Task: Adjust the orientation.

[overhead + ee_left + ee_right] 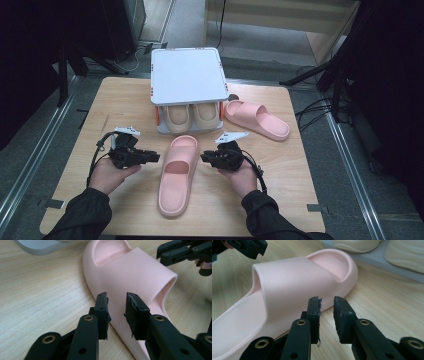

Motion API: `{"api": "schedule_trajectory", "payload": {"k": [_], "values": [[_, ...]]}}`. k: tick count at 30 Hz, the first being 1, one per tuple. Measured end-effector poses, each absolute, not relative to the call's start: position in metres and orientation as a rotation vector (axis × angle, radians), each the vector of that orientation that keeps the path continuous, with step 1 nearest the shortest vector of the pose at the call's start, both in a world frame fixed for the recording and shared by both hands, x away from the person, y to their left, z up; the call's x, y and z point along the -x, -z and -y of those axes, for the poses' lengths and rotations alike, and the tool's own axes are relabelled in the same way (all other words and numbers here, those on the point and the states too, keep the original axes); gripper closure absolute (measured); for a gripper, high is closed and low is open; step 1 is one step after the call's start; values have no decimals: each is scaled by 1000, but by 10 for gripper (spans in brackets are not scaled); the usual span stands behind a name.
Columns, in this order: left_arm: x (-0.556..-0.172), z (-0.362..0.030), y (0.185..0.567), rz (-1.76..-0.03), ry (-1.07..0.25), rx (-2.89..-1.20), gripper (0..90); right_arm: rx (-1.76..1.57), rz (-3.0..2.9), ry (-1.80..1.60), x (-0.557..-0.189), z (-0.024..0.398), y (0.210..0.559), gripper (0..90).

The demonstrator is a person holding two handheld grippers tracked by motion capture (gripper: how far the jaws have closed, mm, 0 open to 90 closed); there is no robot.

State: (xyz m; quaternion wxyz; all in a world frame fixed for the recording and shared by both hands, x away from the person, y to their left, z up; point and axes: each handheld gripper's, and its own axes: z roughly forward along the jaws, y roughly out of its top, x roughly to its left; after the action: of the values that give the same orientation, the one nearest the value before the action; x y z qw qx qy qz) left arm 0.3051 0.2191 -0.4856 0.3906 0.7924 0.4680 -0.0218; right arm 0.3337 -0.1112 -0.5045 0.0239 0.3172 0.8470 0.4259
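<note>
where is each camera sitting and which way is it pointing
High view: above the person's side, looking forward and down on the table; both forearms, the left gripper and right gripper flank the near pink slipper, with a shoe rack behind.
Left gripper view: rides the left gripper, open jaws facing the slipper's side.
Right gripper view: rides the right gripper, open jaws facing the slipper's other side.
Shared: the same slipper; each gripper view catches the other gripper beyond it.
</note>
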Motion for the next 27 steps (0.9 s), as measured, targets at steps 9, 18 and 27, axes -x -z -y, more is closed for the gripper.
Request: {"api": "schedule_trajectory", "payload": {"k": [9,18,27], "values": [[-311,-220,481,-1168,88,-2028,633,-1029,-2562,-1353,-343,141,495,694],[-314,-217,483,-1156,115,-2047,589,-1078,-2475,-1355,-353,174,485,694],[-315,-217,483,-1149,132,-2048,569,-1193,-2420,-1345,-370,209,485,688]]}}
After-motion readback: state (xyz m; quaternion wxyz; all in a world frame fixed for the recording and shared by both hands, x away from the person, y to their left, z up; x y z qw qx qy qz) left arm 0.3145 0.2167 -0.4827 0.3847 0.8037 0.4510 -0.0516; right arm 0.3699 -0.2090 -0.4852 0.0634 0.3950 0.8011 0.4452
